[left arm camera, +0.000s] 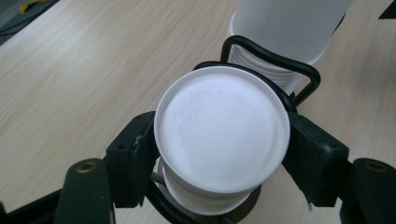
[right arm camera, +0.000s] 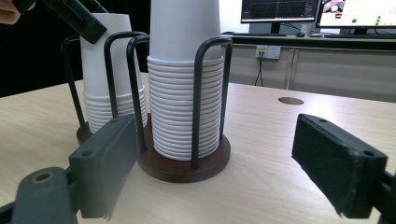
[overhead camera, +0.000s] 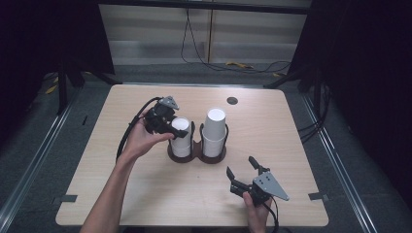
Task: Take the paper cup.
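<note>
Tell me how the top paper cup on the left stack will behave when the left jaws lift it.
The top cup looks thin-walled, so it probably dents if the left gripper, jaws against its sides, squeezes hard. It is likely very light. Nested tightly on its stack, it may drag the cup beneath along; the wire holder should keep the stack from tipping.

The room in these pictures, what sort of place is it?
Probably a lab or test workshop: a bare wooden table between dark curtains, loose cables on the floor, and computer monitors showing graphs behind the cup stacks.
</note>
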A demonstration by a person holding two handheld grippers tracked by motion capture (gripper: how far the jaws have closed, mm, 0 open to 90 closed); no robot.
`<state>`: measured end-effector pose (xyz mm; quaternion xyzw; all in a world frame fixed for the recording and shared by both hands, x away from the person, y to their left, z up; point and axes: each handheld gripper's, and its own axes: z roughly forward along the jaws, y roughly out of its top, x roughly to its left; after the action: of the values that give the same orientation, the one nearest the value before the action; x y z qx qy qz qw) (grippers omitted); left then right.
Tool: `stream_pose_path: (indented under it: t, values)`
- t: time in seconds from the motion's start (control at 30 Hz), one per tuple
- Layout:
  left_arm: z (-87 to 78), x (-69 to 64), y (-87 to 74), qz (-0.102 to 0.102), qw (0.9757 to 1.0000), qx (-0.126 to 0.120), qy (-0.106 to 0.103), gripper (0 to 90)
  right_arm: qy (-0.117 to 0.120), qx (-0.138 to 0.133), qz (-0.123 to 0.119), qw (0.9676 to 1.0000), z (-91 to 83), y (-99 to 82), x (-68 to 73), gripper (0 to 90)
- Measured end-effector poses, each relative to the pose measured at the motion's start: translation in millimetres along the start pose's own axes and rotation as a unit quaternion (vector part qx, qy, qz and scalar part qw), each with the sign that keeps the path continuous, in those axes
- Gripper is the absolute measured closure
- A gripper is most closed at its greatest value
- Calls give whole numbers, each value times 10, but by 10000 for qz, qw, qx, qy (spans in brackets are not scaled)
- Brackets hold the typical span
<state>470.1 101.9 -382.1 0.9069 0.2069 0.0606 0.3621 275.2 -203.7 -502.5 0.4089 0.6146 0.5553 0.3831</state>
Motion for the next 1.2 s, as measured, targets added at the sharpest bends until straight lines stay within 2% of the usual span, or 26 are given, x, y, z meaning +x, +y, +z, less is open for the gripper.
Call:
stream_pose_path:
  t: [0.1,0.43,0.47,0.73,0.93,1.0,1.03,1.13,1.2]
  values:
    - [30,6,4,34,9999,165,-15,304,-5,-18,0,10000,1,-1,-1,142]
    - [76,6,5,17,9998,199,4,297,3,-17,3,10000,-1,-2,0,142]
    - [73,9,9,68,9996,268,11,296,2,-21,-3,10000,-2,-3,0,142]
    - [97,-17,16,128,9997,212,54,303,3,-20,1,10000,-2,-3,0,142]
    - [93,-5,26,147,9996,247,-76,308,9,-29,-3,10000,-6,-3,-2,142]
    - [89,-8,25,90,9997,198,-88,310,13,-23,-2,10000,-4,-3,-3,142]
    - [83,-5,27,155,9996,222,-79,311,7,-24,-6,10000,-3,-3,-2,142]
    - [82,-5,21,71,9999,70,-69,314,15,-24,1,10000,-4,-3,-4,142]
    - [72,0,19,9,9999,51,-86,318,14,-28,-3,10000,-4,-3,-4,142]
